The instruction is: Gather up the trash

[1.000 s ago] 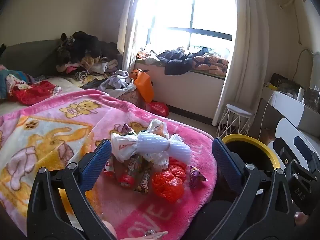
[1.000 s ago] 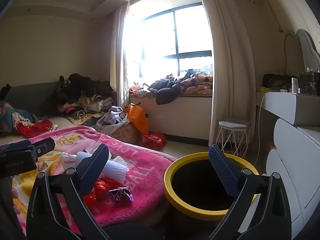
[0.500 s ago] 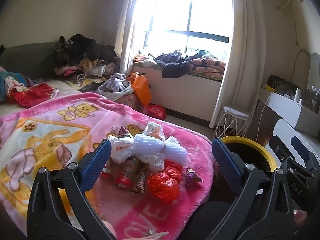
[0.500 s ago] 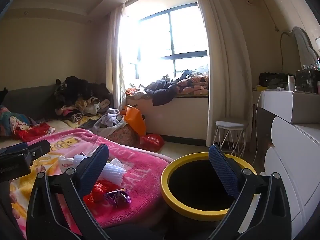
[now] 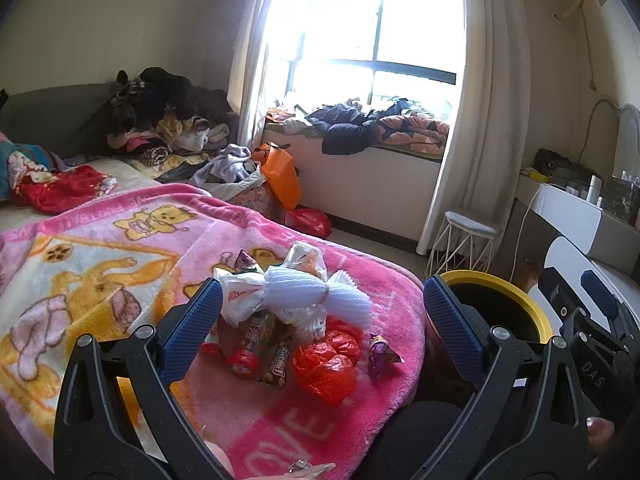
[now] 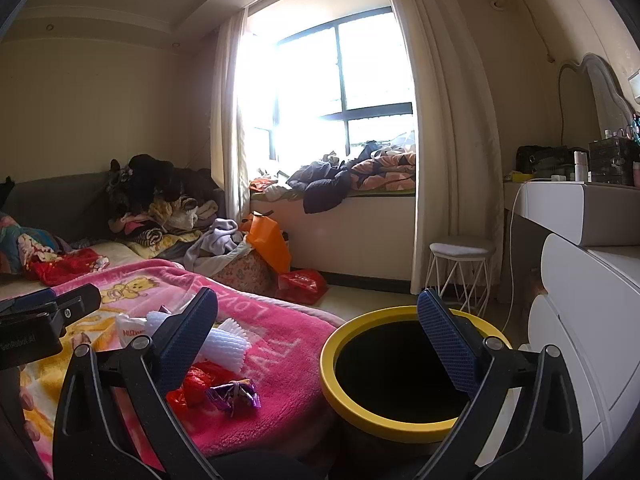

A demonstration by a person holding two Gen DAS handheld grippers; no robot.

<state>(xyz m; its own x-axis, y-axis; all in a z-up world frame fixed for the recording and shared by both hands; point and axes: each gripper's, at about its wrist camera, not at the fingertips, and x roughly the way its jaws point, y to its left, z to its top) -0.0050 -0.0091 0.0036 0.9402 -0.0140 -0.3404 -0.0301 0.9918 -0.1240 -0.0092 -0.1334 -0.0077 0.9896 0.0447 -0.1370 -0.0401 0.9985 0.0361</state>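
Note:
A heap of trash lies on the pink blanket [image 5: 120,264]: a white foam net sleeve [image 5: 308,294], white plastic bags [image 5: 240,296], a crumpled red wrapper [image 5: 326,366], snack wrappers [image 5: 276,364] and a purple candy wrapper [image 5: 380,354]. My left gripper [image 5: 320,330] hangs open just short of the heap, holding nothing. To the right of the bed stands a black bin with a yellow rim [image 6: 376,422]. My right gripper [image 6: 316,344] is open and empty near the bin's left rim; the purple candy wrapper [image 6: 234,394] and the red wrapper [image 6: 192,388] lie to its left.
A white wire stool [image 6: 460,268] stands by the curtain. White drawers [image 6: 588,320] and a dresser flank the bin on the right. An orange bag [image 5: 282,178], a red bag [image 5: 308,220] and piled clothes sit past the bed. Clothes cover the window ledge [image 5: 360,132].
Both views have drifted slightly; the trash heap sits a little lower and closer in the left wrist view. Both grippers stay open and nothing was picked up.

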